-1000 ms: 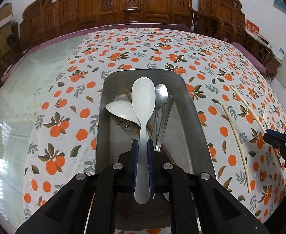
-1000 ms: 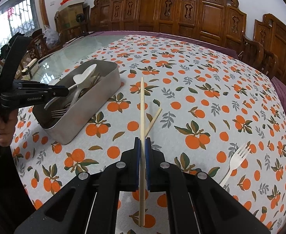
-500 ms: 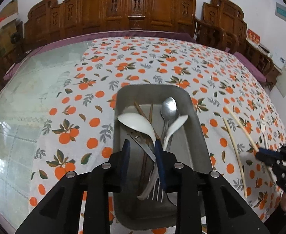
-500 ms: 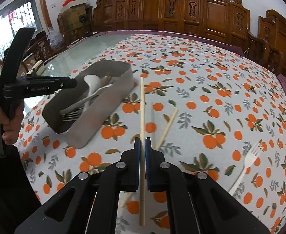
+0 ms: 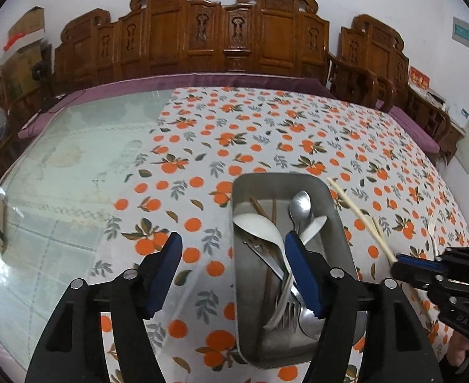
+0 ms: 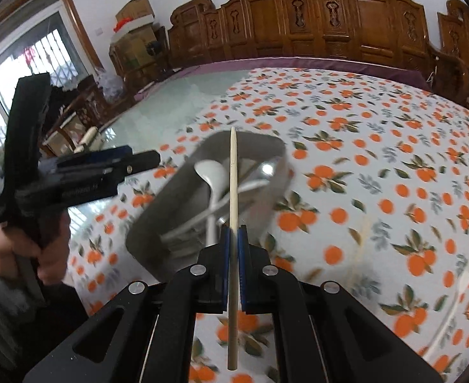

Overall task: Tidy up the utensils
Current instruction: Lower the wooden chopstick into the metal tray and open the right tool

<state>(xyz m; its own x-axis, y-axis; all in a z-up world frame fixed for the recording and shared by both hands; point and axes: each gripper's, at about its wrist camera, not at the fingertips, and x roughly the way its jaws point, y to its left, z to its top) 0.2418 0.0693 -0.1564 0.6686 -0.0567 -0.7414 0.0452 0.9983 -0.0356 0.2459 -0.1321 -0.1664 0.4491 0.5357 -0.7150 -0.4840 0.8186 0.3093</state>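
Chopstick (image 6: 233, 191) in right hand-held gripper (image 6: 233, 239)

I see the grey metal tray (image 5: 336, 220) on the orange-print cloth, holding white spoons (image 5: 260, 228), a steel spoon (image 5: 300, 206), a fork and brown chopsticks; one pale chopstick (image 6: 233, 198) is lifted, another (image 5: 378, 228) lies beside the tray

Orange-print tablecloth (image 5: 266, 134) under metal tray (image 5: 340, 223), chopstick (image 5: 378, 226), fork (image 5: 432, 228).
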